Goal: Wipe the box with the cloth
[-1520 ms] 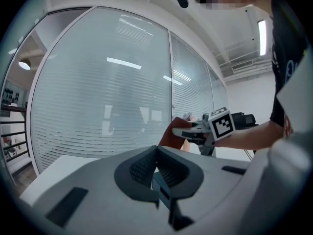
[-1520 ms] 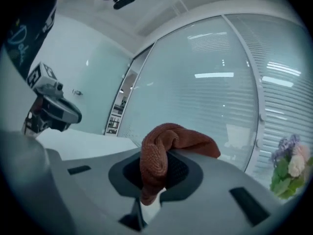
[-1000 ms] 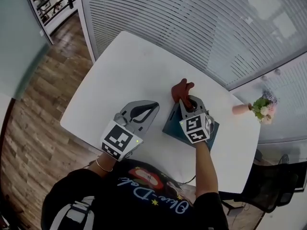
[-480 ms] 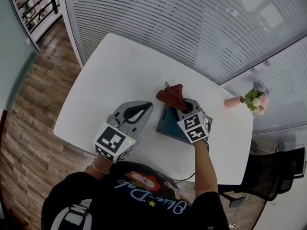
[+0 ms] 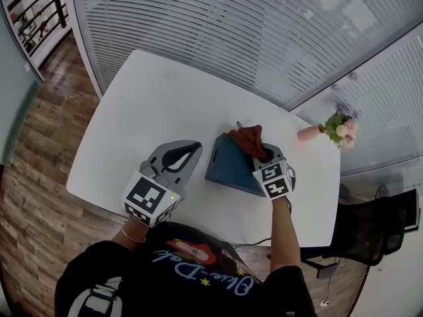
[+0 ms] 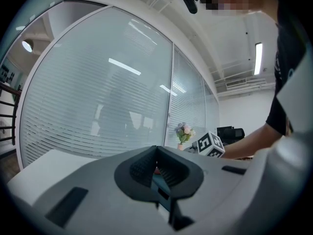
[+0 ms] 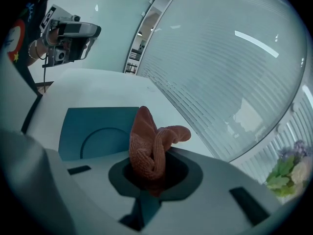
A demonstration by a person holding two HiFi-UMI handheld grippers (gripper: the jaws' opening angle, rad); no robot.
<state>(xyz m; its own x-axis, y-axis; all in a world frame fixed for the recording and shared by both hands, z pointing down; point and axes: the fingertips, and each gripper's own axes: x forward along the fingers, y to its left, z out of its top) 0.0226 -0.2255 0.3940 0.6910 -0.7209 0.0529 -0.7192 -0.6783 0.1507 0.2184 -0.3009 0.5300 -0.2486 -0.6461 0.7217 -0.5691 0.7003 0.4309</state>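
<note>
A flat teal box [image 5: 228, 167] lies on the white table [image 5: 139, 111]; in the right gripper view the box [image 7: 95, 131] shows a round embossed mark on its lid. My right gripper [image 5: 262, 153] is over the box's far right part, shut on a bunched rust-brown cloth [image 5: 250, 140]. That cloth [image 7: 149, 146] sticks up from between the right gripper [image 7: 152, 173] jaws, just above the lid. My left gripper [image 5: 187, 149] rests on the table left of the box, jaws together with nothing in them. In its own view the left gripper [image 6: 156, 168] points toward the box.
A small pink vase of flowers [image 5: 330, 127] stands at the table's far right corner. A slatted glass wall [image 5: 231, 32] runs behind the table. A black chair [image 5: 367, 236] sits right of the table, with wooden floor [image 5: 33, 150] to the left.
The right gripper has drawn the cloth from the box's far left corner rightward along the lid, so more teal top shows. The left gripper has stayed beside the box.
</note>
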